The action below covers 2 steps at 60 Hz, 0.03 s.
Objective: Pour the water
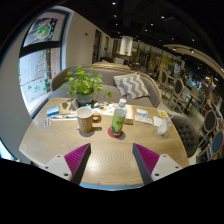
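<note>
Gripper (111, 160) hung above the tabletop (105, 150), fingers apart and empty.
A bottle (119, 118) stood well beyond the fingers, a cup (85, 120) just left of it and a plant (86, 86) behind.

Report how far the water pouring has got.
Done: nothing visible. The bottle stands upright on the table, beside the cup. In hand: the gripper is open, empty, short of both. Left: grasp the bottle, pour into the cup.
</note>
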Motion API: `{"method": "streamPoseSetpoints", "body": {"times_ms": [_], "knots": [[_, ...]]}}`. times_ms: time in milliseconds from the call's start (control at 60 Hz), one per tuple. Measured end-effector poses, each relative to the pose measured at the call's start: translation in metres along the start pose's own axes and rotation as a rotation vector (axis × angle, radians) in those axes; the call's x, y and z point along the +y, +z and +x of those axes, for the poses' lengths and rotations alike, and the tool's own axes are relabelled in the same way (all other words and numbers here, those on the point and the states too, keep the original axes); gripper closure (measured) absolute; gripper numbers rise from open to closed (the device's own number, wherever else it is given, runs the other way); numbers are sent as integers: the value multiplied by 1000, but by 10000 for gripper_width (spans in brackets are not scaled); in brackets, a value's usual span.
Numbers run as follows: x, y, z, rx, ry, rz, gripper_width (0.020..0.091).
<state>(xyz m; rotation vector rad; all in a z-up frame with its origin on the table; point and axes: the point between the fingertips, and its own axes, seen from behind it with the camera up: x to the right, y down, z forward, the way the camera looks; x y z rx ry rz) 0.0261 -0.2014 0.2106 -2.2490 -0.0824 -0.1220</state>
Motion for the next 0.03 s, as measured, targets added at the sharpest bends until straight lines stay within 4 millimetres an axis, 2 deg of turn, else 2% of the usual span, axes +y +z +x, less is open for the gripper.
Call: {"method": "streamPoseSetpoints", "body": {"times_ms": [33], "knots": [[-1, -1, -1, 0, 4, 0, 253]]}}
